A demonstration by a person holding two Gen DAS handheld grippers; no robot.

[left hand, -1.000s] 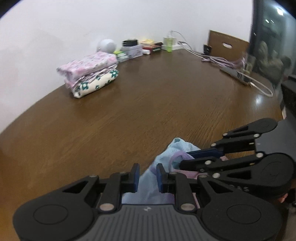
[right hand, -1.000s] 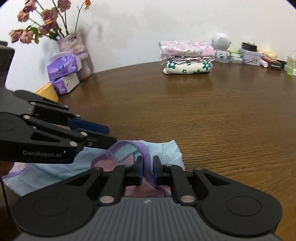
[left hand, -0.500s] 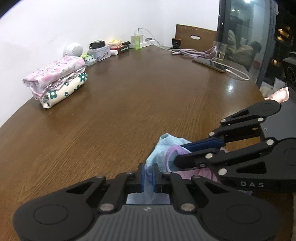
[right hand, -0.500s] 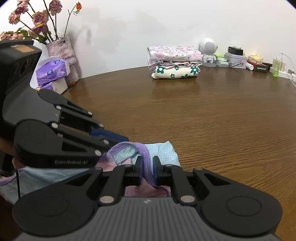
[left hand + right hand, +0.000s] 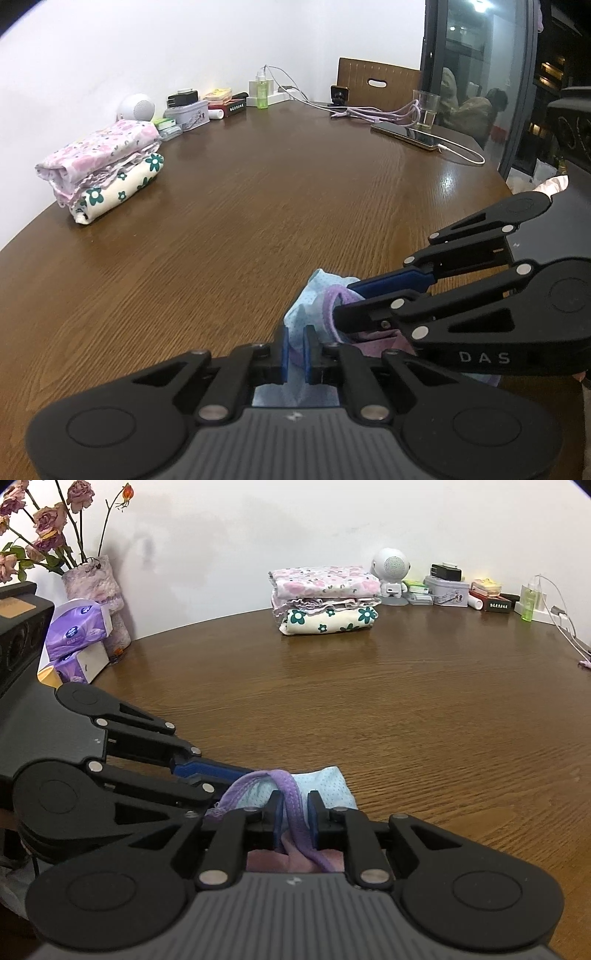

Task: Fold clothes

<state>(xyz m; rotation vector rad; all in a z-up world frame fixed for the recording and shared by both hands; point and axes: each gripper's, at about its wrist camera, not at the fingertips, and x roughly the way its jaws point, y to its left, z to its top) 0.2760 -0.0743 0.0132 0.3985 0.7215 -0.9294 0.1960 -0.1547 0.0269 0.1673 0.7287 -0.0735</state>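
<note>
A: Left gripper [image 5: 294, 347] has dropped and its jaws have clamped onto the blue garment [image 5: 314, 295] at the tabletop's [image 5: 258, 206] near edge.

B: Right gripper [image 5: 295, 818] — jaws opening, purple waistband [image 5: 291, 797] between them — probably regripping to fold.

Both cameras ride low and close over the table [image 5: 258, 192] edge, looking obliquely down and across. The folded stack [image 5: 103, 170] sits at ten o'clock from the left, twelve from the right [image 5: 327, 600] — shared.
</note>
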